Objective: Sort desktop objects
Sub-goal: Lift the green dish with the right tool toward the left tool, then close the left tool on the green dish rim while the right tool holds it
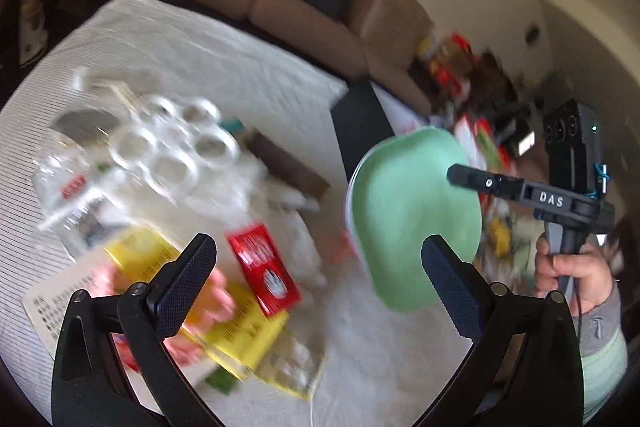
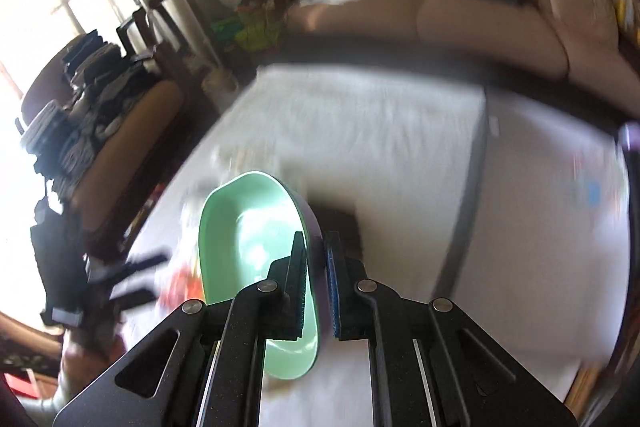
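A mint-green oval bowl hangs tilted in the air above the white tablecloth, clamped by its rim in my right gripper. In the right wrist view the same bowl shows its inside, its wall pinched between the fingers of the right gripper. My left gripper stands open over the cloth with nothing between its fingers. Under it lie a red packet, a yellow packet and a clear plastic tray with round holes.
A dark brown flat box and a printed paper sheet lie on the white cloth. A brown sofa runs along the table's far side. A hand grips the right tool. Clutter fills the floor at right.
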`<state>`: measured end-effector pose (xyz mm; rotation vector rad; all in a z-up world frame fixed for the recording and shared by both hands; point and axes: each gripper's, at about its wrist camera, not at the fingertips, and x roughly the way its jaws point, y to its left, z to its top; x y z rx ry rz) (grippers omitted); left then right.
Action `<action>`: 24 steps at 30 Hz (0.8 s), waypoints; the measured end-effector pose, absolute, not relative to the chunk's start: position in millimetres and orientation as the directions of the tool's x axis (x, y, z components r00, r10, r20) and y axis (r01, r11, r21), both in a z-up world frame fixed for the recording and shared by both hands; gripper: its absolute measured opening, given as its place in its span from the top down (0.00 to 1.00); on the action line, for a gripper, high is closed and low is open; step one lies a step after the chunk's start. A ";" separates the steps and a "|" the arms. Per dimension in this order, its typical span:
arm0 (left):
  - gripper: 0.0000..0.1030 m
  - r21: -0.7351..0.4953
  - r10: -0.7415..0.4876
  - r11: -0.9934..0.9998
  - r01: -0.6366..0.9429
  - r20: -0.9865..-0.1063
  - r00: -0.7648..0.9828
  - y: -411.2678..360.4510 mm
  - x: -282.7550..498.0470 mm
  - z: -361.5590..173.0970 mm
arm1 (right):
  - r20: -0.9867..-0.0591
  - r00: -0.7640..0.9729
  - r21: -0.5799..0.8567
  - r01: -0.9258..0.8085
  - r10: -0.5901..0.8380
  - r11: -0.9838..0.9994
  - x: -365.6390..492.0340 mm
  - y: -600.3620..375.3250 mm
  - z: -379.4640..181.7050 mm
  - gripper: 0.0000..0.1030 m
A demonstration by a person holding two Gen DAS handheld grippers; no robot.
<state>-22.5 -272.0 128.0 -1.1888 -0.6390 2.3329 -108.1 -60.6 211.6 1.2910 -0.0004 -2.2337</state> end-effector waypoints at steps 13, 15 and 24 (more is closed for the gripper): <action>0.13 -0.264 0.308 -0.950 -0.164 -0.868 -0.388 -161.9 111.4 66.5 | -0.867 -0.269 0.364 0.233 -0.419 -0.902 41.7 58.0 69.7 0.88; 0.22 -0.226 0.266 -0.963 -0.147 -0.880 -0.394 -150.5 118.6 60.2 | -0.882 -0.319 0.257 0.295 -0.348 -0.920 55.5 52.7 77.1 0.82; 0.26 -0.172 0.189 -0.982 -0.079 -0.897 -0.399 -120.4 115.6 48.3 | -0.858 -0.374 0.225 0.342 -0.351 -0.913 75.1 63.0 65.2 0.63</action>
